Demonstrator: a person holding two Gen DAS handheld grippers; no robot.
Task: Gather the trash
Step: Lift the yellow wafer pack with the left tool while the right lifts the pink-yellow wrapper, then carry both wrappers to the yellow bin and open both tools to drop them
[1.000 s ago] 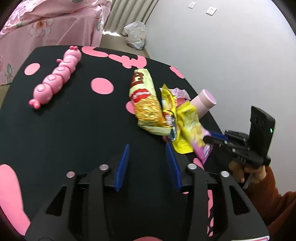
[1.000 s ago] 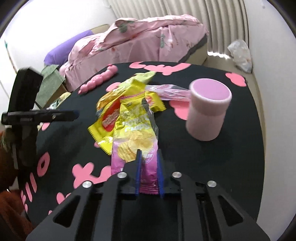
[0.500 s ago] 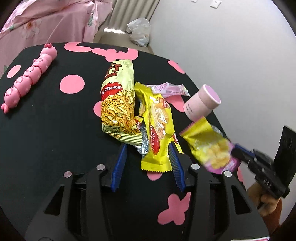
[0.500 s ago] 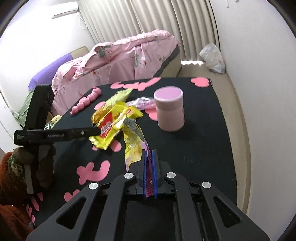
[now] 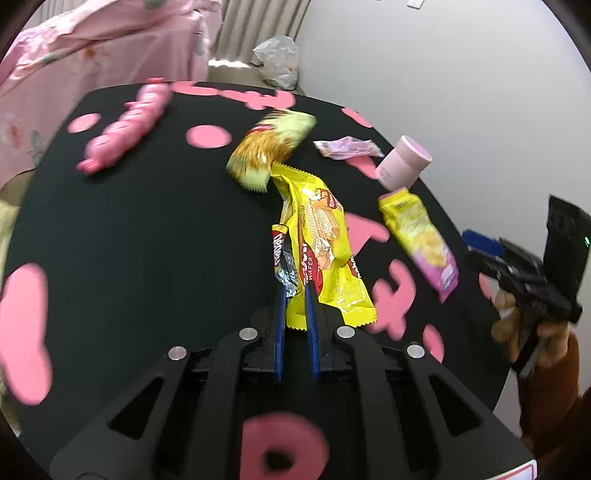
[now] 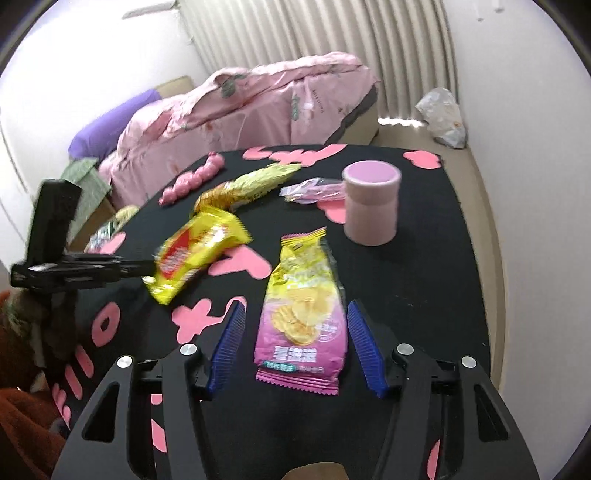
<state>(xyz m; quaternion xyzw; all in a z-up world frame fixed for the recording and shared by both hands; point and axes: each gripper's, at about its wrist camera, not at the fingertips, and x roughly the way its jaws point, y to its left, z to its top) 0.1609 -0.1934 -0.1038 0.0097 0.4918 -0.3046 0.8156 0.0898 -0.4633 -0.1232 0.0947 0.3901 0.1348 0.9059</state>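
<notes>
Fingers [image 5: 279,321] of left gripper [image 5: 294,295] pinched almost shut on near end of yellow wafer wrapper [image 5: 325,251], with a crumpled strip of foil caught alongside. Gripped at the edge, probably so that the wrapper hangs free and peels away from the pile without dragging its neighbours. Seen from the right wrist as tilted and blurred, so likely off the surface [image 5: 129,240].

Right gripper [image 6: 295,308] wide open, holding nothing, blue fingers [image 6: 227,343] straddling chips packet [image 6: 303,306]. Packet flat on the surface, near right, touching neither finger as far as can be told. Looks set apart from the rest, perhaps to start a gathered heap.

Other trash farther off: noodle packet [image 5: 269,147] just beyond the wafer wrapper, small pink wrapper [image 5: 347,147] to its right, beside pink cup [image 6: 371,206]. Cup upright at far right, mouth up, maybe meant as the bin; cannot tell. Pink caterpillar toy [image 5: 125,129] far left, well apart, hardly trash.

Surface black, scattered with pink dots, hearts and flower shapes, soft-looking like a mat or cloth. Bed [image 6: 258,99] with pink floral cover beyond its far left edge, purple pillow behind. Pleated curtain [image 6: 332,33] at the back, daylight at its foot. Crumpled plastic bag [image 6: 441,118] on the floor in the far right corner. Plain white wall [image 5: 461,92] close along the right.
</notes>
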